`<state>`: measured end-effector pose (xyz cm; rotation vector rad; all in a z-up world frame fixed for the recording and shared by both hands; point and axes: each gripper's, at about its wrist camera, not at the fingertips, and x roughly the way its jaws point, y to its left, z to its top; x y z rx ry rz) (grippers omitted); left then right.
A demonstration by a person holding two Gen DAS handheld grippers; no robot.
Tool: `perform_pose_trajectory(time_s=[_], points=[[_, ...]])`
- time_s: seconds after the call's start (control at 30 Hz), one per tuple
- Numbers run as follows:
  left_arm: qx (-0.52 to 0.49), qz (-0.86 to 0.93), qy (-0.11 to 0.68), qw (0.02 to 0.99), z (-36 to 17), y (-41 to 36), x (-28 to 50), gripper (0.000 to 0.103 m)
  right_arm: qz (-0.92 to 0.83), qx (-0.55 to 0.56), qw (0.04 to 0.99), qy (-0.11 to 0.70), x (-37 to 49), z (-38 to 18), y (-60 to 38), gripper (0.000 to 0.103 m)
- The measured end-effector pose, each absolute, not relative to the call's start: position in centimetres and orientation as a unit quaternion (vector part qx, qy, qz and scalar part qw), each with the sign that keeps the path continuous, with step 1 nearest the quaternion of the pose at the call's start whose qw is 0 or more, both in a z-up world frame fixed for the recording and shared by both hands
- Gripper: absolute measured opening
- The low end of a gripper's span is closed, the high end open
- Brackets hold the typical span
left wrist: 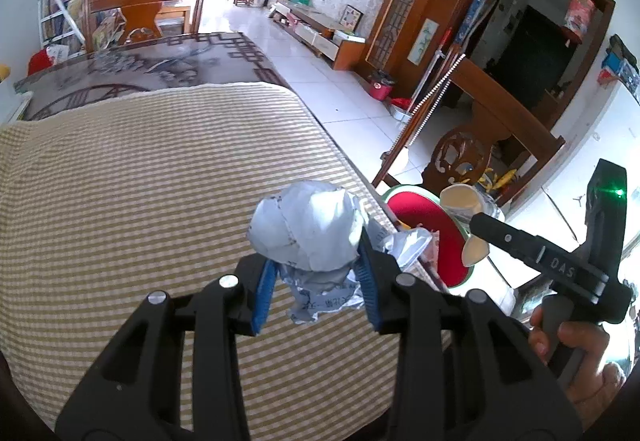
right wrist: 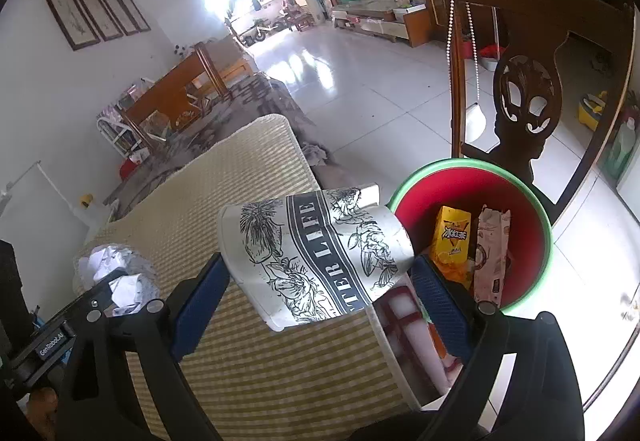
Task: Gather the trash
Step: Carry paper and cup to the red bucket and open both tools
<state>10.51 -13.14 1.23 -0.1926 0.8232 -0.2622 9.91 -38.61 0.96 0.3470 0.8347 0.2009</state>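
Table edge (right wrist: 384, 325) just beside bin (right wrist: 544, 237)

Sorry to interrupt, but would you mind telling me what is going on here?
A person is clearing rubbish off a table covered with a striped cloth. The left gripper is shut on a crumpled paper ball, and the right gripper holds a squashed paper cup. Both are near the table edge beside the red bin, which already contains a yellow carton and a wrapper.
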Motion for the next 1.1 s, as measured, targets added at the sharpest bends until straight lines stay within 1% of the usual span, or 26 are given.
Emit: perform_pose_trajectory(time_s=[0.37,0.63,1.1], points=[[-0.065,-0.164,0.407,0.896,0.8,-17.5,11.5,0.036,0.047,0.174,0.904,0.388,9.3,1.4,-43.6,0.089],[-0.043,-0.183,0.425,0.885,-1.0,-20.3,13.2,0.036,0.006,0.190,0.900,0.392,9.0,0.3,-47.4,0.089],[-0.042,-0.237,0.464,0.853,-4.3,-26.8,18.5,0.036,-0.037,0.198,0.898,0.390,11.3,-0.3,-51.7,0.089]])
